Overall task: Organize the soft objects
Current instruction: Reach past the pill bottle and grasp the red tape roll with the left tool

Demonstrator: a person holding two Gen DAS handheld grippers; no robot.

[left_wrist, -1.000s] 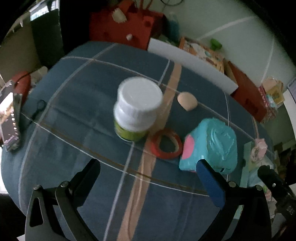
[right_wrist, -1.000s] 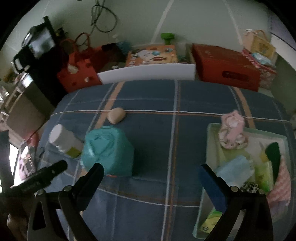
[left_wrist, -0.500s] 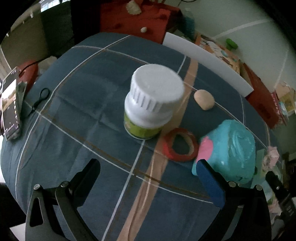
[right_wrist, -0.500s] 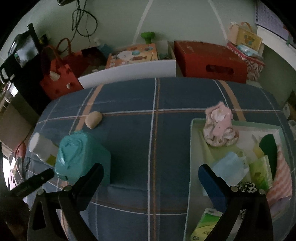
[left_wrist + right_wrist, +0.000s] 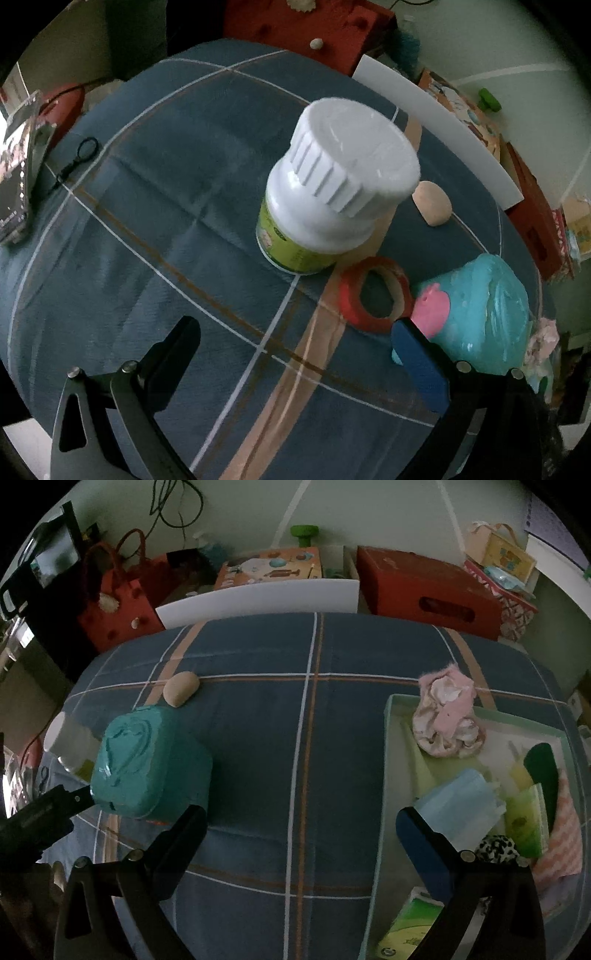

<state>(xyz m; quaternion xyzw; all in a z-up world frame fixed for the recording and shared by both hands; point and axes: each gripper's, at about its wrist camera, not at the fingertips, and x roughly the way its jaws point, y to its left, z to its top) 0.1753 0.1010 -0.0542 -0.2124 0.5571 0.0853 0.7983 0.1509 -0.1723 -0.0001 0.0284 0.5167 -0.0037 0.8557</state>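
— Blue plaid cloth [image 5: 155,229] fills most of what we see; our left claw [image 5: 295,354] hangs over it with both fingers spread wide and nothing between them. What sits ahead of it?

— We have a white-capped bottle [image 5: 332,206] upright at the centre of the left view, a red tape ring [image 5: 375,291] lying flat just to its lower right, and a teal soft pack [image 5: 480,314] touching that ring at the right edge. A small beige lump [image 5: 434,203] lies above the ring, apart from the bottle.

— And our right claw [image 5: 301,834]?

— Released too, jaws wide, empty, above bare cloth at the bottom centre of its view. We see the teal pack at centre left there, the beige lump above it near a white stripe.

— Where are the soft things already gathered?

— We find them in a pale green tray [image 5: 391,746] at the right of that view: a pink bundled cloth [image 5: 447,716] resting over its far rim, a blue face mask stack [image 5: 461,812] below it, tissue packs [image 5: 526,819] and a leopard-print piece [image 5: 496,847] toward the lower right
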